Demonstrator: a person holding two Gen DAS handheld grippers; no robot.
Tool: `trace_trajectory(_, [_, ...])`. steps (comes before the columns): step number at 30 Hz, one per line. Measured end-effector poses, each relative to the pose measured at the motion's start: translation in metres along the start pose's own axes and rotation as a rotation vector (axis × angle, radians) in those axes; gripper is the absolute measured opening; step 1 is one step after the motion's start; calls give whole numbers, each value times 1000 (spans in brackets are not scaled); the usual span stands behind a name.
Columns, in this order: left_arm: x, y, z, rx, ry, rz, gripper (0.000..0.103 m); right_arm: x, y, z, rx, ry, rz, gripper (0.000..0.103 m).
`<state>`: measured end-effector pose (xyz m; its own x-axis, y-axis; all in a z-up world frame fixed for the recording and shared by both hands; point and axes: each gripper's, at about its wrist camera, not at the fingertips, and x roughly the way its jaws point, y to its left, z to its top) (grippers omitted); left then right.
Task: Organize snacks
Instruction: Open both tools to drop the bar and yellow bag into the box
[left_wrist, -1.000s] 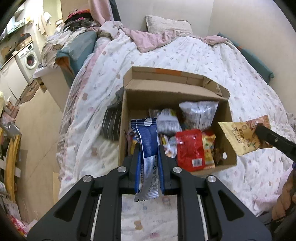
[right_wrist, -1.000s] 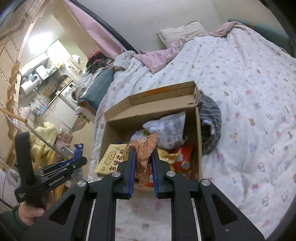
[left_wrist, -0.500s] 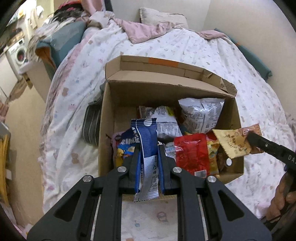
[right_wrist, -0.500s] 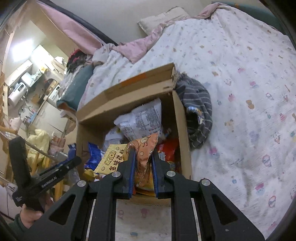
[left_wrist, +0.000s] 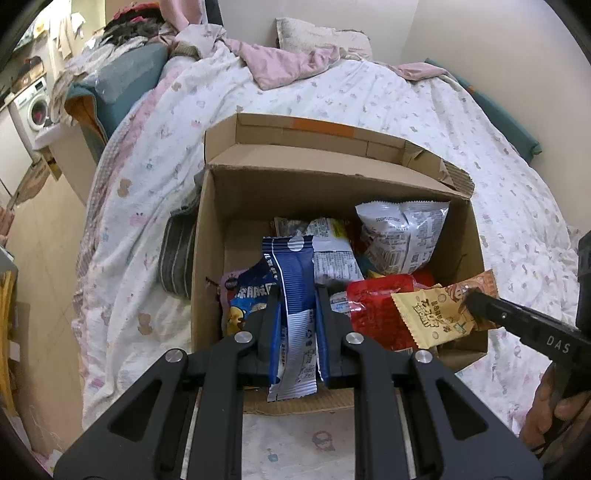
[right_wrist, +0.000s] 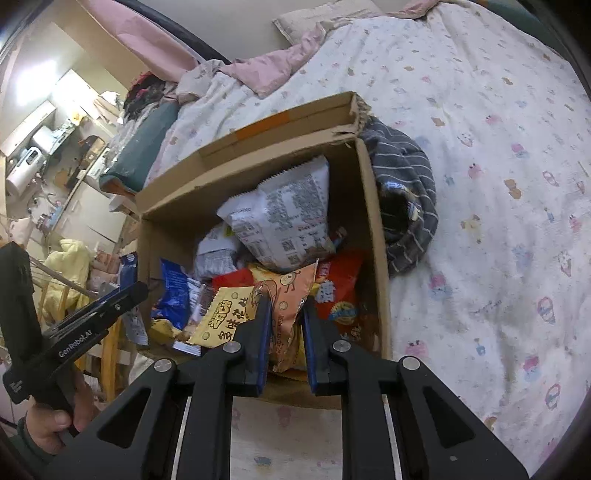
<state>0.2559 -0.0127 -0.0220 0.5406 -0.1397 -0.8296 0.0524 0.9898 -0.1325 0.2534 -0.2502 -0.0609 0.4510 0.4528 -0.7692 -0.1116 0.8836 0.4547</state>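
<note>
Left claw (left_wrist: 297, 295) clenched on blue-white packet (left_wrist: 293, 280), centre of left wrist view, over near-left part of cardboard box (left_wrist: 332, 192) on bed (left_wrist: 480, 140). Right claw (right_wrist: 284, 306) clamped on orange packet (right_wrist: 290, 295), low centre of right wrist view, just inside box near edge. Risks w/ release — orange packet likely lands atop red bag (left_wrist: 373, 306) & slides, pile already high; blue-white packet's tail overhangs near wall, could catch rim & tip out onto bed. Box on soft bedding — could shift if nudged.

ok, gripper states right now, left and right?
Left gripper: shut on the blue-and-white snack packet.
Right gripper: shut on the orange snack bag.
</note>
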Motion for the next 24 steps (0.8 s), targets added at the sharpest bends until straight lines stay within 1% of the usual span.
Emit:
trace_trajectory(6, [-5, -4, -2, 14, -20, -1, 14, 4, 3, -1, -11, 15, -4, 17])
trace_trajectory(10, [-5, -7, -4, 22, -11, 6, 16, 3, 9, -2, -50, 7, -39, 20])
trace_trajectory(11, [-5, -8, -4, 22, -10, 1, 18, 3, 10, -2, -58, 6, -47, 20])
trace_trajectory(12, [-6, -9, -4, 23, -11, -4, 26, 3, 10, -2, -61, 5, -51, 21])
trace_trajectory(13, [-8, -10, -4, 23, -15, -3, 30, 3, 11, -2, -64, 3, -54, 21])
trace_trajectory(15, [-11, -11, -4, 25, -36, 9, 50, 2, 10, -1, -66, -3, -60, 21])
trace_trajectory(17, [-17, -11, -4, 27, -65, 16, 55, 1, 10, 0, -68, -13, -66, 21])
trace_trajectory(21, [-24, -9, -3, 19, -96, 37, 68, -3, 10, 1, -59, -27, -64, 21])
trace_trajectory(23, [-27, -8, -3, 10, -110, 41, 68, -6, 11, 2, -62, -41, -70, 23])
trace_trajectory(24, [-28, -7, -3, 7, -113, 39, 68, -7, 11, 3, -64, -45, -72, 28])
